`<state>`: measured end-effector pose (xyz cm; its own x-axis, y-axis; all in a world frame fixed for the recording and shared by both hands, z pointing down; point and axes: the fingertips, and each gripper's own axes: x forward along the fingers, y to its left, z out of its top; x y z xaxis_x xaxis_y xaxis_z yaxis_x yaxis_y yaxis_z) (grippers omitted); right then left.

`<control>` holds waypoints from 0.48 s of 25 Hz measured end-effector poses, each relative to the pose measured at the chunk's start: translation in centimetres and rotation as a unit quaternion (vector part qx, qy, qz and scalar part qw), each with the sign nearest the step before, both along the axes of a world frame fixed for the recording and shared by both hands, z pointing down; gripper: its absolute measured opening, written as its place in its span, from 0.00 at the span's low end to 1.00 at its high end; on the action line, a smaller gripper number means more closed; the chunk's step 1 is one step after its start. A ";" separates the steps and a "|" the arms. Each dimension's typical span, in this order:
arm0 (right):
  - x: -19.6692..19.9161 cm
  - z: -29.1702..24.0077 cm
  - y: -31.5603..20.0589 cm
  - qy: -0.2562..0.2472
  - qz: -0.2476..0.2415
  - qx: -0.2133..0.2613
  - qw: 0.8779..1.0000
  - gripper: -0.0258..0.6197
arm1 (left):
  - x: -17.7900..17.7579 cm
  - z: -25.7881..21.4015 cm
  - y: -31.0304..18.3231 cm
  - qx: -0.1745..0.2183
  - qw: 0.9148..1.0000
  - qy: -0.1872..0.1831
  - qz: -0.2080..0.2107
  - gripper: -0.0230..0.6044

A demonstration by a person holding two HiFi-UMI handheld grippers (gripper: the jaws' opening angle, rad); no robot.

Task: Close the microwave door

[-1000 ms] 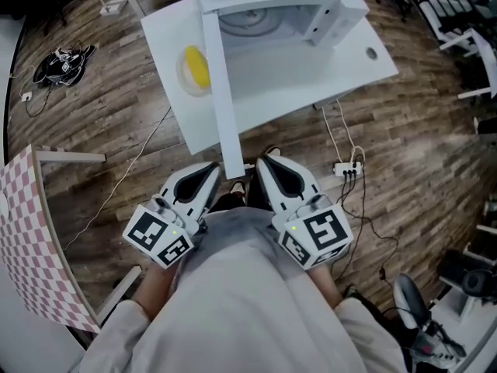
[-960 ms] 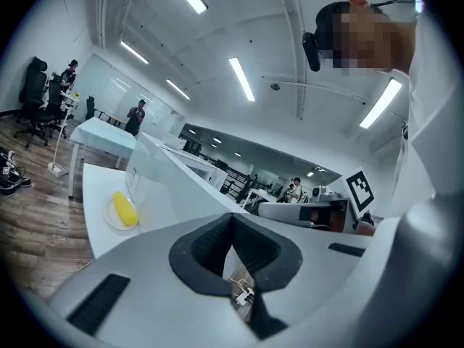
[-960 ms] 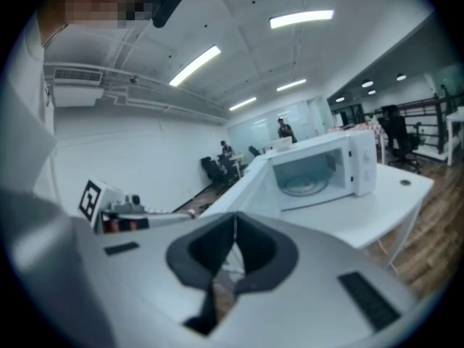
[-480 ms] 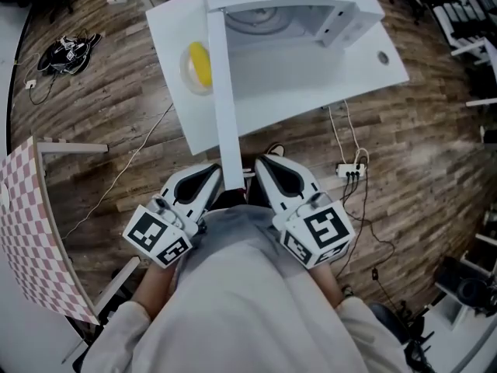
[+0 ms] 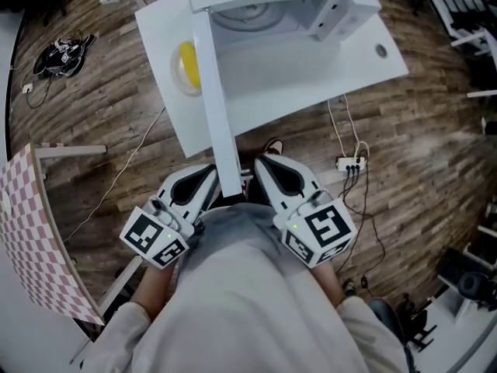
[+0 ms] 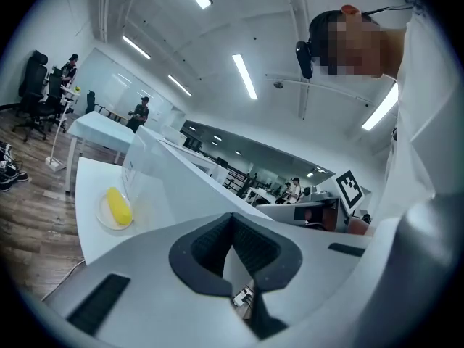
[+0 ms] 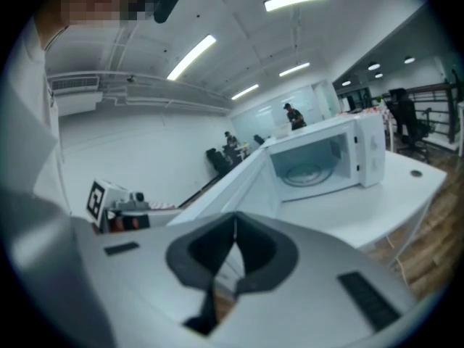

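On the table [image 5: 311, 84], white microwave door [image 5: 214, 92] wide open; left gripper [image 5: 208, 174], right gripper [image 5: 265, 166] fingers clenched empty.

White microwave [image 5: 342, 10] sat on the white table [image 5: 311, 76], cavity exposed, round turntable visible inside. Door [image 5: 213, 99] stood wide open, hinged on the cavity's left in the head view, sticking out past the table edge.

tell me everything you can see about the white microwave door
The white microwave door is a flat, smooth, plastic-looking panel, swung wide open. Hinged at the left front of the white microwave, it juts out toward the person past the white table edge, seen edge-on from the head view. Nothing grips it.
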<state>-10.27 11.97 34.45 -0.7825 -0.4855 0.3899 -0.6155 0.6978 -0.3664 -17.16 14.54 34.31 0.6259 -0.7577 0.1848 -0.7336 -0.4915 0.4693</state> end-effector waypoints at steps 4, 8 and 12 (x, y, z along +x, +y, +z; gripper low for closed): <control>0.2 0.1 -0.2 -0.004 -0.004 -0.006 1.000 0.08 | 0.8 -0.1 -0.3 -0.001 1.000 -0.001 0.018 0.06; 0.7 0.1 -0.6 -0.005 -0.002 -0.009 1.000 0.08 | 1.7 -0.1 -0.7 -0.004 0.999 0.000 0.033 0.06; 1.3 0.2 -1.2 -0.007 0.005 -0.012 1.000 0.08 | 2.4 0.1 -1.1 -0.011 0.999 0.011 0.044 0.06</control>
